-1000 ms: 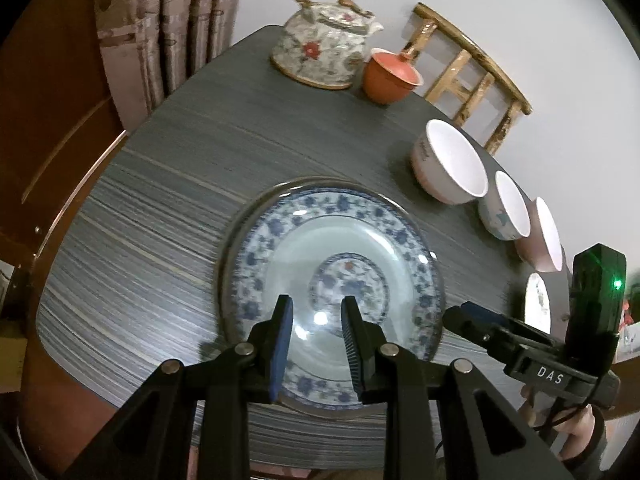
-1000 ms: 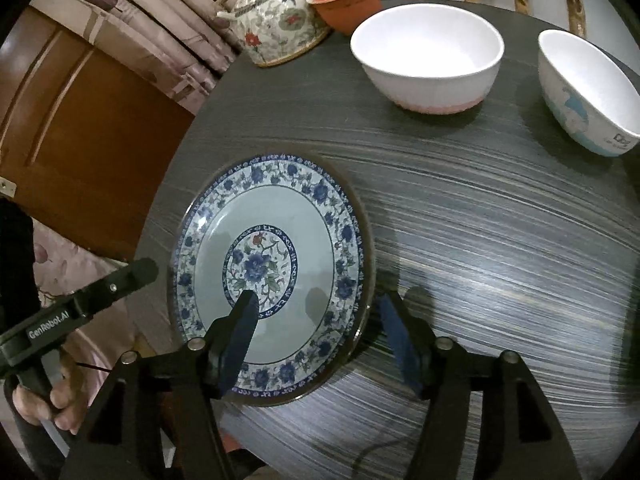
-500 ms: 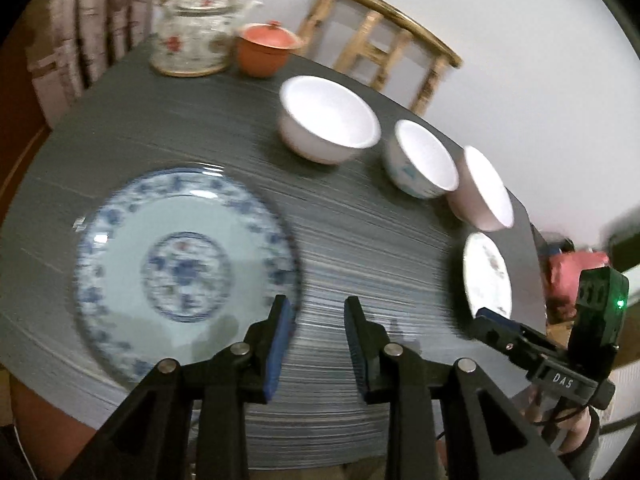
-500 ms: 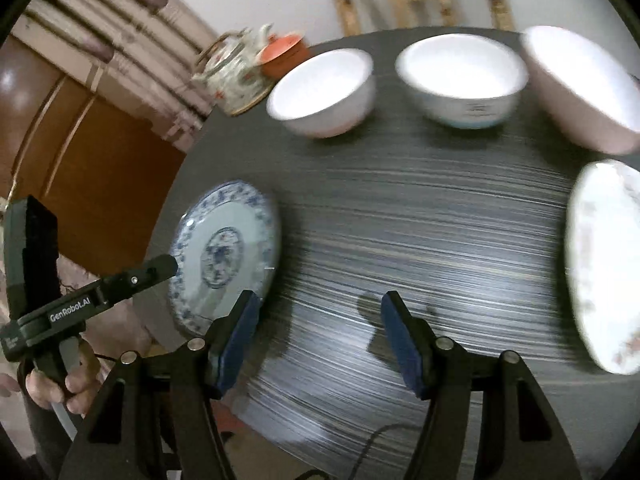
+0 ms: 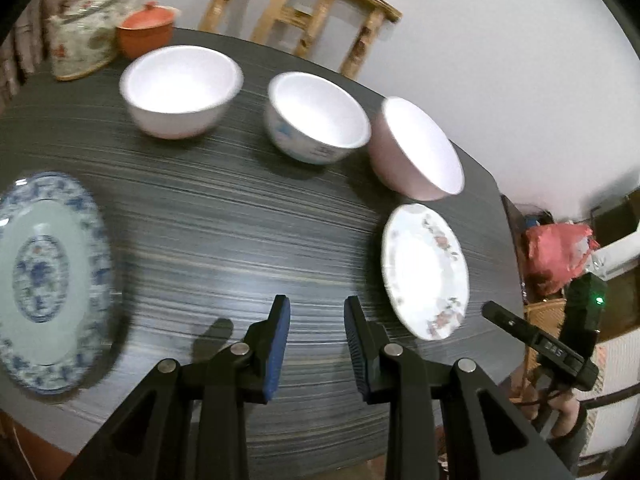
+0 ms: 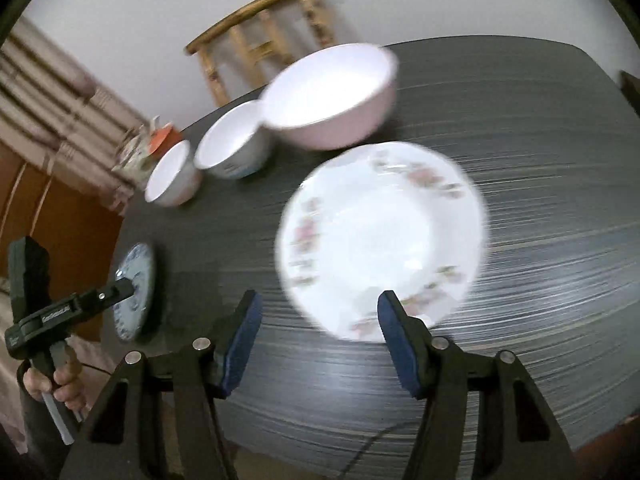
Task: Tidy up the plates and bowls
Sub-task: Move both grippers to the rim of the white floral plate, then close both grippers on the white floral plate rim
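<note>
A large blue-patterned plate (image 5: 44, 280) lies at the table's left; it also shows in the right wrist view (image 6: 136, 292). A smaller white floral plate (image 5: 426, 268) (image 6: 384, 236) lies at the right. Behind stand three bowls: a white one (image 5: 180, 88) (image 6: 172, 176), a white one with blue marks (image 5: 316, 124) (image 6: 232, 144), and a pink one (image 5: 416, 152) (image 6: 332, 96). My left gripper (image 5: 318, 320) is open and empty over bare table between the plates. My right gripper (image 6: 320, 316) is open and empty just in front of the floral plate, its right finger over the rim.
A floral teapot (image 5: 84, 36) and an orange lidded cup (image 5: 146, 32) stand at the table's (image 5: 240, 240) far left. A wooden chair (image 5: 296, 12) is behind the table by the wall. A red bag (image 5: 556, 252) lies off the right edge.
Both grippers have swung right, away from the blue plate. The right gripper now faces the floral plate; the left is over mid-table. Both stay open and empty.
</note>
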Tool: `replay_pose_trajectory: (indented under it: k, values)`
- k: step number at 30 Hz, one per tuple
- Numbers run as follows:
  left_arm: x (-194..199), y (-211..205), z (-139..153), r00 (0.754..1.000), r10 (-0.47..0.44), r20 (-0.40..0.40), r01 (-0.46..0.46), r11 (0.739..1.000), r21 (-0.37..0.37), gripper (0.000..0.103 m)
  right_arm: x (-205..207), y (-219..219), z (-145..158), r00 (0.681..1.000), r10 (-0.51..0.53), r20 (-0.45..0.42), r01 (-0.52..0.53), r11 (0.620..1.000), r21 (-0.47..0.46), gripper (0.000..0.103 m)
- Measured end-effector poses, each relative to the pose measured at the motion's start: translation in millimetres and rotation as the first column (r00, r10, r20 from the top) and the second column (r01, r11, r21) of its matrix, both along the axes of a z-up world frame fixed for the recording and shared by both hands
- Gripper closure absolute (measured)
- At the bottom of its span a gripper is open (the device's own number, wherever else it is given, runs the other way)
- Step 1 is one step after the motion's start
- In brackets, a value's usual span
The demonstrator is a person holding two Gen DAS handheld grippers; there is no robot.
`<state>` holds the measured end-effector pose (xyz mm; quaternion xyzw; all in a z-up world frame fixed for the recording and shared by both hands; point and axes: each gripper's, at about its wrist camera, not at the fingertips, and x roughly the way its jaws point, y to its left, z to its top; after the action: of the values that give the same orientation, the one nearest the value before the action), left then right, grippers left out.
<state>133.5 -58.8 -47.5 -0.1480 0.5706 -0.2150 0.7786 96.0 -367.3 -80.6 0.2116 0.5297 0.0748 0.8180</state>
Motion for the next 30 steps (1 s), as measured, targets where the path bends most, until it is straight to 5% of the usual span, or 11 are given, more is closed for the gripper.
replay_pose_trajectory:
  k: [12, 30]
  values:
    - [23.6, -72.2, -33.7, 0.995, -0.023, -0.1, 0.016, 0.997, -0.073, 0.075, 32.0, -73.5, -24.0, 0.998, -0.019, -0.063, 0.019, 1.0, -0.003, 0.053]
    - [47.6, -110.3, -64.6, 0.99, -0.048, -0.131, 0.041, 0.998, -0.054, 0.075, 62.9, -88.6, -61.1, 0.994, 0.068, -0.085, -0.06, 0.995, 0.085, 0.072]
